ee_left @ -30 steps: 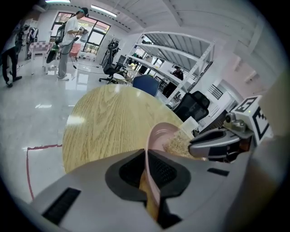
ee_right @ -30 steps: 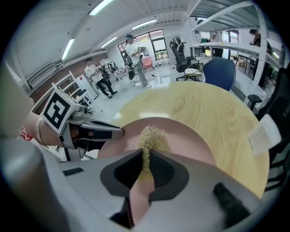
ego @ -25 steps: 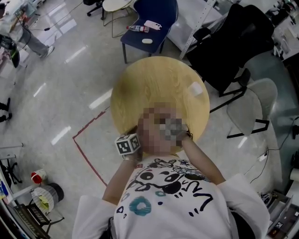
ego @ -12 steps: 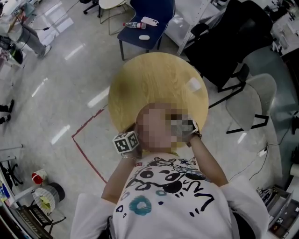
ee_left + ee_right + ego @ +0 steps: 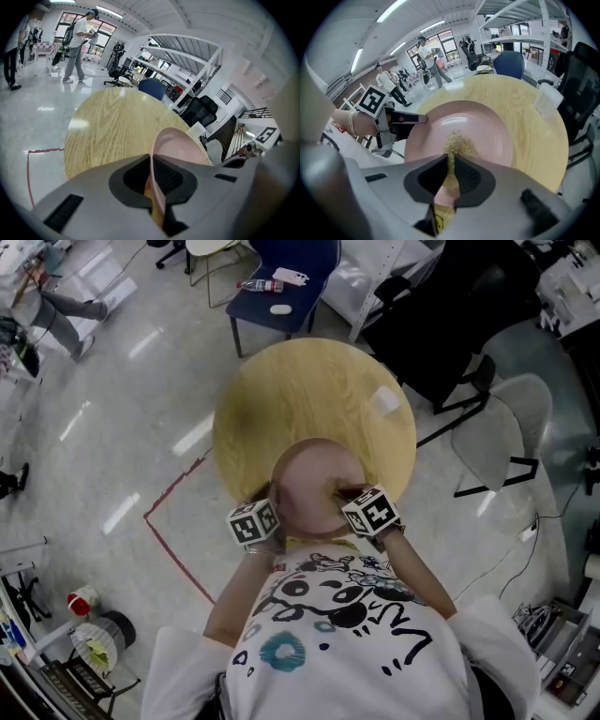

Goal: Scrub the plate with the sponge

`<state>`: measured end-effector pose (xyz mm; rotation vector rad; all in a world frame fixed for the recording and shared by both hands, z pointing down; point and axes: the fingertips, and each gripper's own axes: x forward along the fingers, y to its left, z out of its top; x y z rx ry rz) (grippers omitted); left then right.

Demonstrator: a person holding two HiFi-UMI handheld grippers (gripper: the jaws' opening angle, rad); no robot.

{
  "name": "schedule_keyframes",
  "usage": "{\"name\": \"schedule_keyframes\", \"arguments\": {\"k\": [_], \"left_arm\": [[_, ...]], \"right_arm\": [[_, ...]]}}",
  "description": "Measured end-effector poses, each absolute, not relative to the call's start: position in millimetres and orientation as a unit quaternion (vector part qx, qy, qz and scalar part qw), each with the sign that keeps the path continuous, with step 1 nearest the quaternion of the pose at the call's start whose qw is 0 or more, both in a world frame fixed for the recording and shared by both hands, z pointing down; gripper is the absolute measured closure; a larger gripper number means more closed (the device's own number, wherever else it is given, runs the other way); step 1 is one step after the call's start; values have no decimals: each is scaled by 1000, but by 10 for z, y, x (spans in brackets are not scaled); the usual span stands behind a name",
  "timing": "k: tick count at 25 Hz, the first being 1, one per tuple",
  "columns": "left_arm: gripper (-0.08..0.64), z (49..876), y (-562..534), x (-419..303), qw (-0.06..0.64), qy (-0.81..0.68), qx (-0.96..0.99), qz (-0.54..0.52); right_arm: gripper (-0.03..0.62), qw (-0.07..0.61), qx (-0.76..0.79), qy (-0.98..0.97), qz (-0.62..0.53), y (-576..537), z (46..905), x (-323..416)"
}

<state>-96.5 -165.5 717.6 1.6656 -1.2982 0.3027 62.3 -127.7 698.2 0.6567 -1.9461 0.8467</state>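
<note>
We see a plain pale pink plate and, against it, a speckled tan-yellow sponge. The round table is light yellow wood with fine darker grain, and a small white square lies near its right edge. The left gripper and right gripper are matte grey with black ribbed pads; their cubes are white with black square markers. The person's shirt is white with black cartoon lines and a teal ring. The floor is glossy pale grey with a red line.
</note>
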Motion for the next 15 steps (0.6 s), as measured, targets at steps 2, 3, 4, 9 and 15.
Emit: {"name": "schedule_keyframes", "arguments": {"k": [2,3,4,9,15], "left_arm": [[530,7177,-1659,-964,486,-532,683,123],[531,7178,-1657,-962,487,-531,682,122],[530,7179,-1654,-958,489,-531,682,120],[530,7189,-1644,-949,491,-527,683,121],[529,7191,-1649,-932,498,-519,685,119]], "right_arm": [[535,439,251,-788,351,-1190,6983,521],[535,436,244,-790,354,-1154,6984,468],[535,434,239,-792,356,-1125,6985,418],[535,432,215,-801,355,-1085,6990,176],[535,427,191,-814,345,-1126,6995,-113]]}}
